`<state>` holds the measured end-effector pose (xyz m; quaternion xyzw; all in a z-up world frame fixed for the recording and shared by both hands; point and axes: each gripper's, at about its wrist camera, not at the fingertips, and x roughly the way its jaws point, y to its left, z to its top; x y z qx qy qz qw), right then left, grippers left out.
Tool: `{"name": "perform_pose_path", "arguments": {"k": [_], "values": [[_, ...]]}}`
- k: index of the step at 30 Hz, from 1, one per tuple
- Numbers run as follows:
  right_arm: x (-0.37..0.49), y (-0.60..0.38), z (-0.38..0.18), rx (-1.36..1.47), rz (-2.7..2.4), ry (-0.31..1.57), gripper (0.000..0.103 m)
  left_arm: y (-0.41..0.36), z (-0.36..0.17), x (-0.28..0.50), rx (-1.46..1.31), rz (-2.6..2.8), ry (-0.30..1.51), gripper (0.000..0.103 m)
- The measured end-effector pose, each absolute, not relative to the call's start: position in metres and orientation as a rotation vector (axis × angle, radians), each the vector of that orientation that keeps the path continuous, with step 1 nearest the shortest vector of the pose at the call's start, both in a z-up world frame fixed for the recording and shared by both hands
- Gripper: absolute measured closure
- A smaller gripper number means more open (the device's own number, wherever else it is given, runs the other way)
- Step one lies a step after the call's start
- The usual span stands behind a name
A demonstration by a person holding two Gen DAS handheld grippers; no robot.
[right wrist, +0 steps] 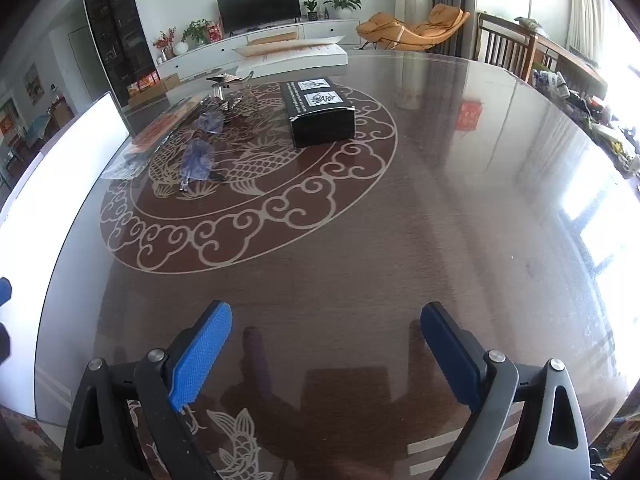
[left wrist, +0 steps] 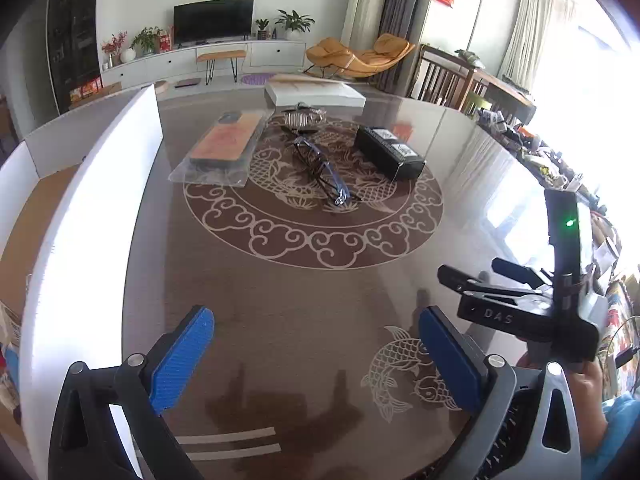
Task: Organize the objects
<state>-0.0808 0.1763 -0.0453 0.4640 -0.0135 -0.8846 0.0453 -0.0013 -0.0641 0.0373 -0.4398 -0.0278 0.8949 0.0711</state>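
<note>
On the brown patterned table (left wrist: 304, 320) lie a phone case in a clear bag (left wrist: 218, 148), a pair of dark glasses (left wrist: 322, 174), a black box with white labels (left wrist: 388, 152) and a silvery metal piece (left wrist: 302, 118). My left gripper (left wrist: 316, 356) hangs open over bare tabletop well short of them, nothing between its blue pads (left wrist: 184, 360). My right gripper (right wrist: 328, 350) is open and empty too, over the near table. From there the black box (right wrist: 320, 110), glasses (right wrist: 198, 152), bagged case (right wrist: 156, 136) and metal piece (right wrist: 226, 84) lie far ahead to the left.
A cardboard box with tall white walls (left wrist: 92, 208) stands at the table's left edge; its wall (right wrist: 60, 184) also shows in the right wrist view. A flat white box (left wrist: 316, 94) sits at the far edge. A hand (left wrist: 588, 376) holds the other tool's black housing (left wrist: 500, 314) at right.
</note>
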Motion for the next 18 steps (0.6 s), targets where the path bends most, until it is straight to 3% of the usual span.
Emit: {"name": "perform_pose_path", "arguments": {"k": [9,18], "values": [[-0.091,0.18,-0.055,1.414,-2.739,0.039,0.001,-0.04,-0.017,-0.048,-1.415,2.699,-0.012,0.0],[-0.09,0.174,-0.058,1.41,-2.736,0.067,0.0,-0.032,-0.024,-0.067,-1.418,2.742,0.051,0.0]]}}
